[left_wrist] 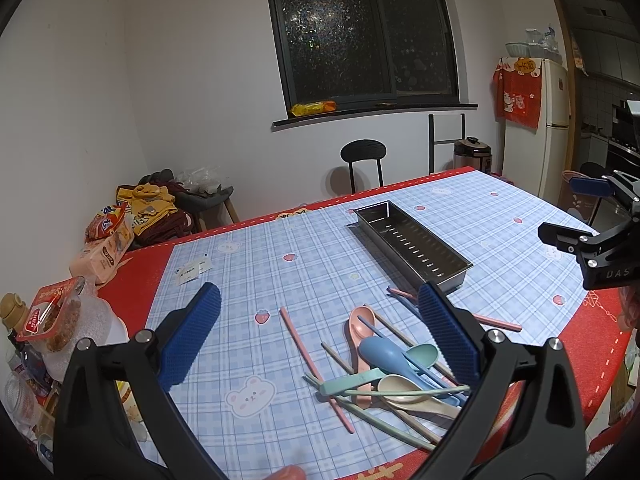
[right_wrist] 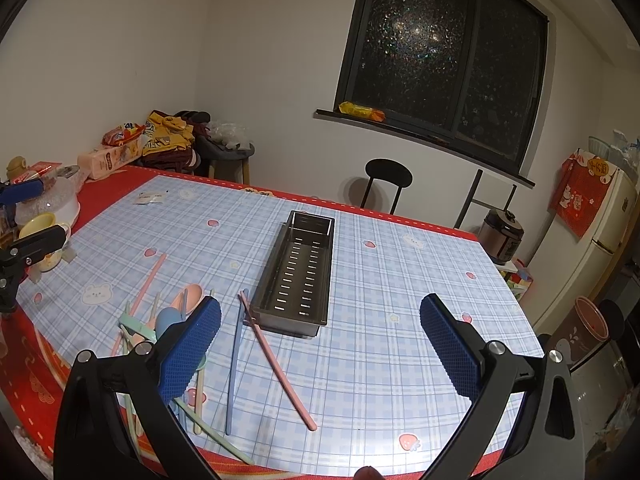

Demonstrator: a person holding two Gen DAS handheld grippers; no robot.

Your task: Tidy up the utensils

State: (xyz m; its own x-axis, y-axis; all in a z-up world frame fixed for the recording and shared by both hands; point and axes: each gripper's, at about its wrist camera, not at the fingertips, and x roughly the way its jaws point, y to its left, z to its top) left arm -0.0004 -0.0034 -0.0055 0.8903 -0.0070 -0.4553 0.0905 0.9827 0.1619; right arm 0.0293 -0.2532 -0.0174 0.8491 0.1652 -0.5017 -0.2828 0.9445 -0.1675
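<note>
An empty slotted metal tray sits mid-table. A pile of pastel spoons and chopsticks lies near the front edge: a blue spoon, a pink spoon, a beige spoon. A lone pink chopstick lies left of the pile. In the right wrist view a pink chopstick and a blue chopstick lie in front of the tray. My left gripper is open and empty above the pile. My right gripper is open and empty, in front of the tray.
The table has a blue plaid cloth with a red border. Food packs, jars and a cup crowd the left end. A black chair stands behind the table, a rice cooker and fridge to the right.
</note>
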